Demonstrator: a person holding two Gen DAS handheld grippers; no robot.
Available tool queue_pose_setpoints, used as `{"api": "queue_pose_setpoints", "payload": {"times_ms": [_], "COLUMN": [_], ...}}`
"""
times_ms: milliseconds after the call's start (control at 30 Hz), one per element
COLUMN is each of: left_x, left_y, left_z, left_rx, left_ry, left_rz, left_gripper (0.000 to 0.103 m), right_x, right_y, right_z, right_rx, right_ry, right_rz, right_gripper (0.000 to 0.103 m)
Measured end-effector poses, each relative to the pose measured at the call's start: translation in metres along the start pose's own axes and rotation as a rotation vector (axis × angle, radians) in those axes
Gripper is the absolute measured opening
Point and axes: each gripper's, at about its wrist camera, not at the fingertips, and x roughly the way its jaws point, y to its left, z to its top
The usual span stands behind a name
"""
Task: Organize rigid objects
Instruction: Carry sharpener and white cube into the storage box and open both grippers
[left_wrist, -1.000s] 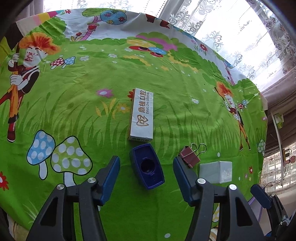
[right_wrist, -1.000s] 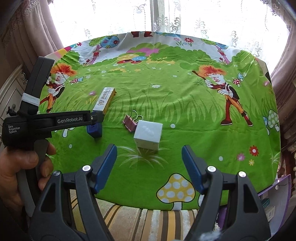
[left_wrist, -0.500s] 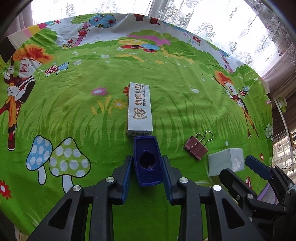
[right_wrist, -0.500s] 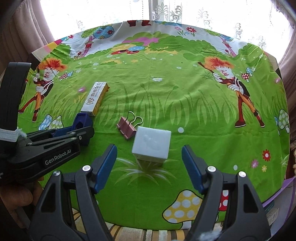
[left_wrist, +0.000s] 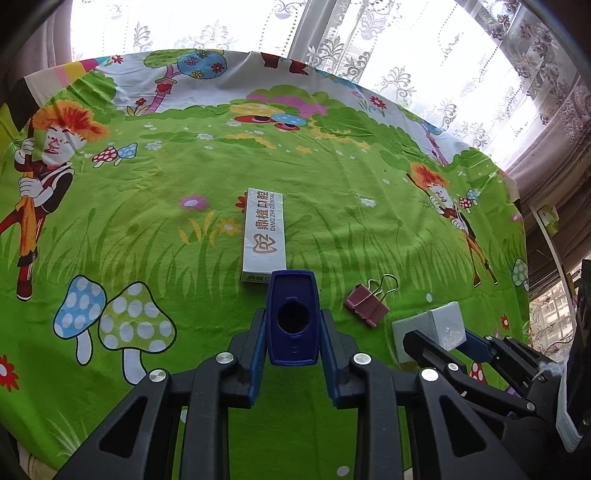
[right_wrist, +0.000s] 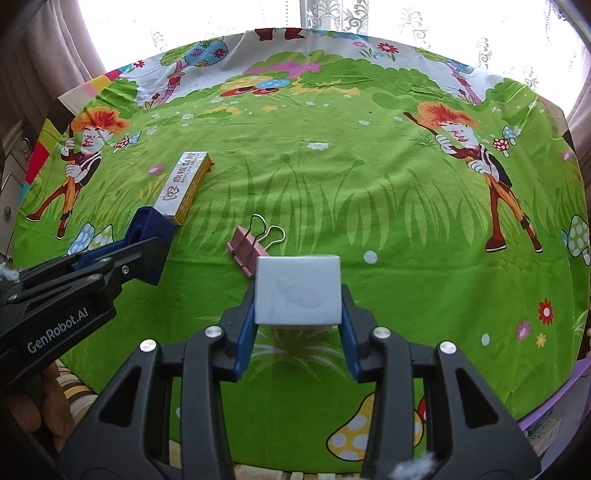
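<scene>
A dark blue pencil sharpener (left_wrist: 293, 321) with a round hole on top sits on the green cartoon tablecloth (left_wrist: 147, 221). My left gripper (left_wrist: 293, 318) has its blue pads pressed on both of its sides, and the jaws are still closing. A white cube (right_wrist: 297, 291) stands between the pads of my right gripper (right_wrist: 297, 295). Those pads touch its left and right faces while the jaws close. In the right wrist view the sharpener (right_wrist: 147, 229) appears at the left, in the other gripper.
A white and yellow dental box (left_wrist: 264, 236) lies just beyond the sharpener. A pink binder clip (right_wrist: 247, 251) lies between sharpener and cube, close to the cube's far left corner. Lace curtains (left_wrist: 406, 55) hang behind the table. The table's near edge (right_wrist: 295, 458) is right below my grippers.
Both grippers went from wide open to closed on objects: the left around the sharpener first, then the right, after moving forward and down, around the white cube.
</scene>
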Motion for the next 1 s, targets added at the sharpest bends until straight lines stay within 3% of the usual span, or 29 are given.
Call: {"api": "queue_pose_setpoints", "payload": {"times_ms": [467,1000], "left_x": [-0.025,-0.057], "left_y": [-0.041,-0.149], "left_z": [-0.011,-0.057], "left_rx": [0.088,0.302], "left_ry": [-0.054,0.014], "left_rz": [-0.047,-0.215], "left_gripper": [0.028,0.028], "right_x": [-0.055,-0.133], "right_y": [-0.037,-0.124], "right_z": [-0.027,-0.089], "right_rx": [0.084,0.258], "right_ry": [-0.109,-0.176], "right_rz": [-0.003,-0.084], "right_gripper": [0.044,0.044]}}
